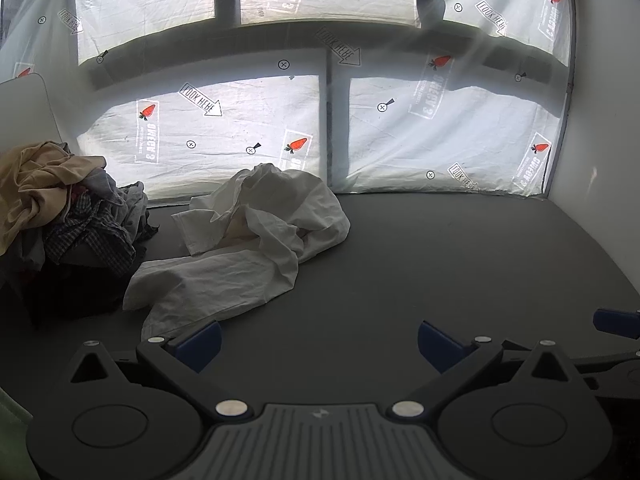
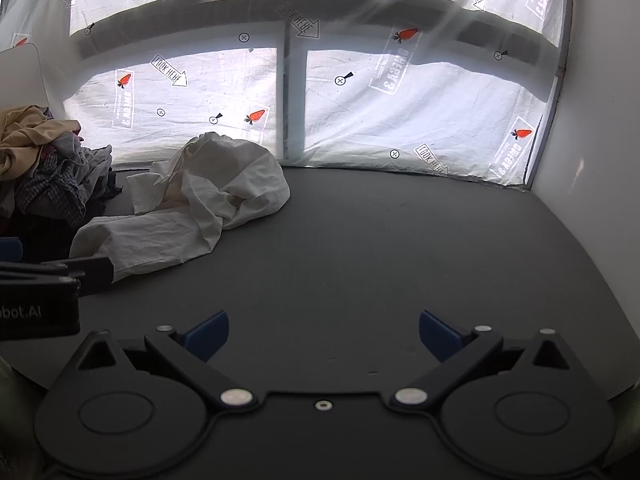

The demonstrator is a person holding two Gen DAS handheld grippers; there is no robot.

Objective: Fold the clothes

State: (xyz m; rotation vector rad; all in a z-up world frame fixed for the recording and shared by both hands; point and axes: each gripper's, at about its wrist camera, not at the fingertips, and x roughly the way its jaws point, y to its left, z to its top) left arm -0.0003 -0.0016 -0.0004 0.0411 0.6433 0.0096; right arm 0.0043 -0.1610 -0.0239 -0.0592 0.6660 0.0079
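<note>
Both tools are held spread wide with nothing between the blue pads: the left tool (image 1: 319, 340) and the right tool (image 2: 323, 332). Beyond them, on the dark counter (image 2: 400, 248), a crumpled white garment (image 1: 256, 236) is seen, beside a heap of clothes (image 1: 60, 208).

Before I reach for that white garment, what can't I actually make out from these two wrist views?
- White garment: crumpled in both views; its own folds hide collar, sleeves and type.
- Pile of clothes: cut off by the left edge in both views; the beige top piece covers lower items, so no count.
- Left gripper and right gripper: open and empty; each body hides the dark table below it.
</note>
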